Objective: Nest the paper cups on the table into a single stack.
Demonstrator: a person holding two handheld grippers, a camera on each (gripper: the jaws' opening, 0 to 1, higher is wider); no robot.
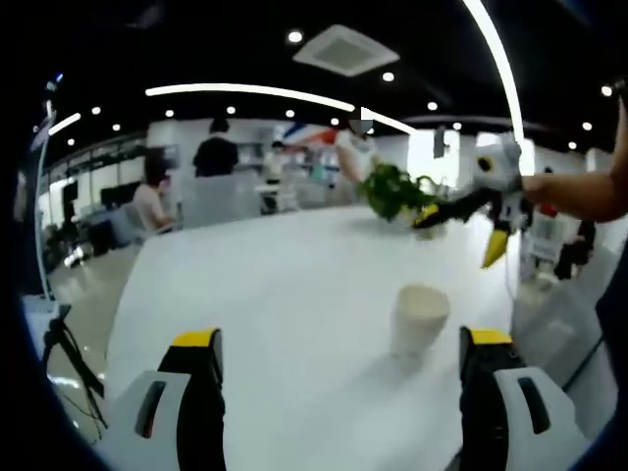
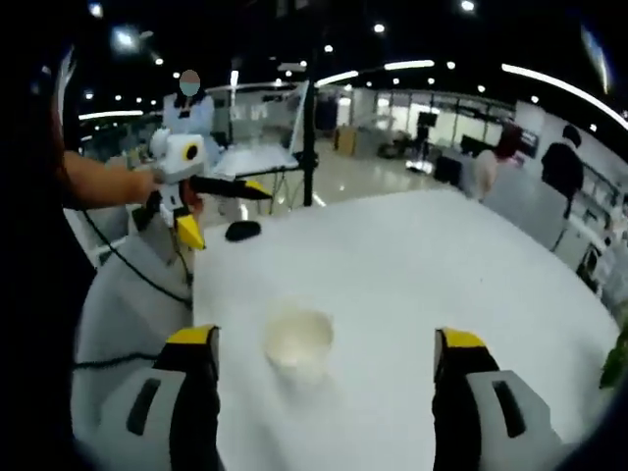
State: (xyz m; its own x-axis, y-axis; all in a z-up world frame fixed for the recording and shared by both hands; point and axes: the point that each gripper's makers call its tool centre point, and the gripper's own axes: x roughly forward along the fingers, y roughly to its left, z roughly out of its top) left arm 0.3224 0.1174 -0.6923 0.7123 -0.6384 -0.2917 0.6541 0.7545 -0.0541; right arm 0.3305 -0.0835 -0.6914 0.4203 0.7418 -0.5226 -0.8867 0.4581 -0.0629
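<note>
Both grippers spread wide over a white bench, one paper cup between them

In the left gripper view the left gripper [image 1: 339, 355] has its jaws apart with nothing held; the paper cup [image 1: 419, 319] stands upright just ahead, nearer its right jaw, and the right gripper [image 1: 469, 224] hangs beyond, by a potted plant [image 1: 394, 191]. In the right gripper view the left gripper [image 2: 218, 208] sits far left near a black mouse [image 2: 242, 230]; the paper cup [image 2: 299, 340] rests ahead of the right gripper [image 2: 326, 360], whose jaws are apart and empty
</note>
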